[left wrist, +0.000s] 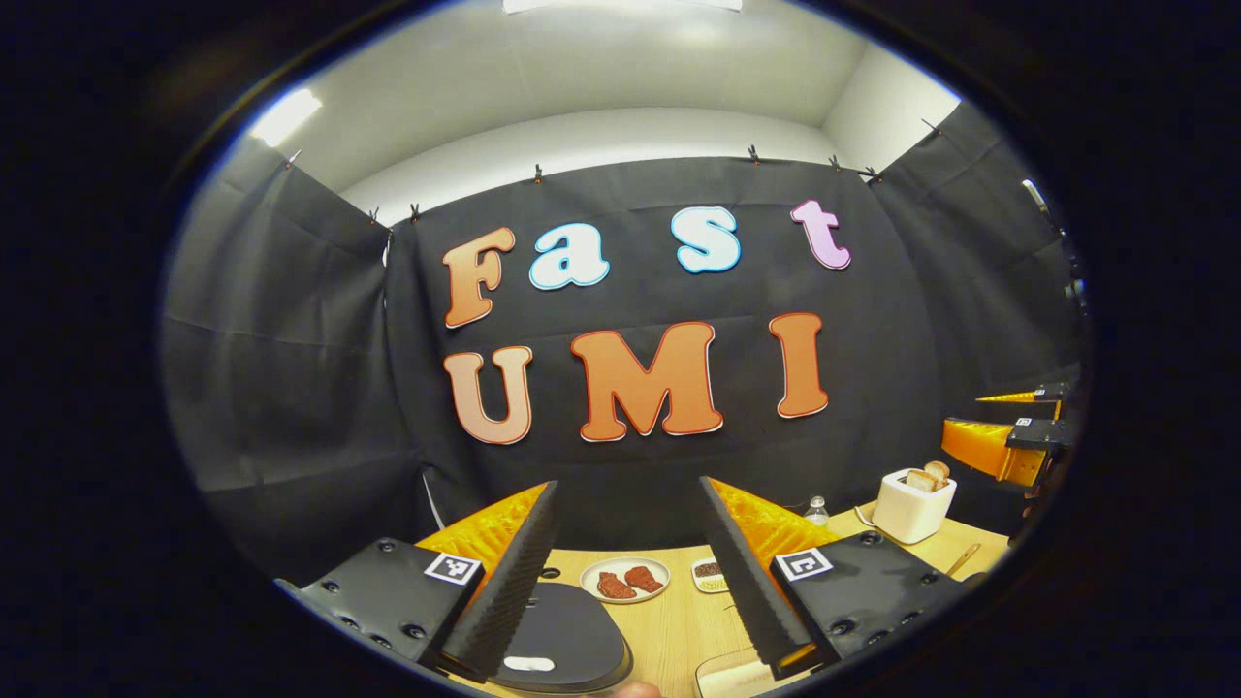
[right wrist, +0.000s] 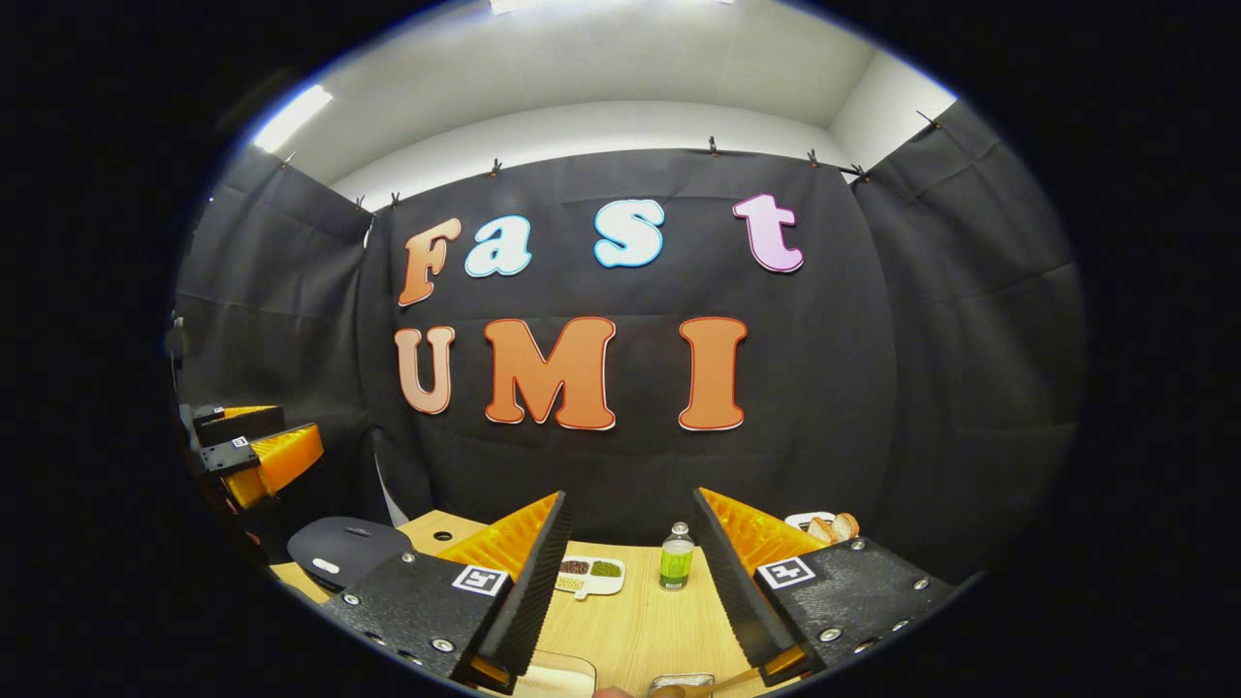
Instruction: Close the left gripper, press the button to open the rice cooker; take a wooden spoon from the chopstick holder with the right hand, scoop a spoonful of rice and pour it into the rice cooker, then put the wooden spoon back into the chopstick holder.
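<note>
Both tongs ride high over the bench (left wrist: 669,620), jaws spread wide and holding nothing. In the left gripper view, the left tongs (left wrist: 628,572) frame the dark cooker (left wrist: 567,635), lid down, at 6 o'clock just below the left finger, with a pale button patch near its front edge. Past it at 12 sits a plate (left wrist: 625,580) with two reddish pieces, and a small dish (left wrist: 711,576) beside that. At 2 o'clock a white toaster (left wrist: 911,504) holds bread; a bottle (left wrist: 817,511) peeks over the right finger. The right tongs (left wrist: 1008,427) hang at 3 o'clock.

In the right gripper view, the right tongs (right wrist: 630,582) bracket a green bottle (right wrist: 676,560) and a divided dish (right wrist: 591,574) of grains. The cooker (right wrist: 344,548) lies at 9 o'clock, the left tongs (right wrist: 247,446) above it. Bread (right wrist: 834,526) shows at 2. No readable brand; the square markers on the fingers are just patterns.
</note>
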Demonstrator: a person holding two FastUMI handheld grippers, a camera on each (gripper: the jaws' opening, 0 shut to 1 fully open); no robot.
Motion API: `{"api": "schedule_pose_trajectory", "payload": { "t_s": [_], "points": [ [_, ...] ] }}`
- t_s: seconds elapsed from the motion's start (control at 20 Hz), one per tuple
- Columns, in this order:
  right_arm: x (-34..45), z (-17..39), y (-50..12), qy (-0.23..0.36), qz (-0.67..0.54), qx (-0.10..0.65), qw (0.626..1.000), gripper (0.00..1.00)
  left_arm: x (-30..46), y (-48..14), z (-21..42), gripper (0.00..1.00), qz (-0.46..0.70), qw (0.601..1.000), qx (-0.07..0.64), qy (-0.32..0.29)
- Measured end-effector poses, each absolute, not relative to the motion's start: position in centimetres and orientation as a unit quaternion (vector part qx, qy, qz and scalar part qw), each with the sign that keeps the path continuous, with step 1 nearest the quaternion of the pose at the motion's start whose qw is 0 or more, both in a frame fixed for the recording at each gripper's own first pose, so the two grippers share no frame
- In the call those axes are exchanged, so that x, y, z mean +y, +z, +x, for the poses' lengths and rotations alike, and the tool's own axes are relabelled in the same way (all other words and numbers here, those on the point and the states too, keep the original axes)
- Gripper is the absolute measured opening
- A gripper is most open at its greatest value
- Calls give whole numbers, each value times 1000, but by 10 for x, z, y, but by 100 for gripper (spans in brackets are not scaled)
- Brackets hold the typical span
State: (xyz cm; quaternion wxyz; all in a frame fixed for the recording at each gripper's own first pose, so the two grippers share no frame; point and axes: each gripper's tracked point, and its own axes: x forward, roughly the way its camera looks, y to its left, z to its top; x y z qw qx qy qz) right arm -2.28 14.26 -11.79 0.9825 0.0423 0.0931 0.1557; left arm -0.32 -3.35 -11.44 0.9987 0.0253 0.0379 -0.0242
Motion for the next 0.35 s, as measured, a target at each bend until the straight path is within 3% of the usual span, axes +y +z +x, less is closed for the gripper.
{"api": "schedule_pose_trajectory", "payload": {
  "t_s": [0.35],
  "points": [
    [150, -23, -115, 165, 46, 87, 981, 78, -26, -116, -2, 90, 35, 998, 39, -29]
  ]
}}
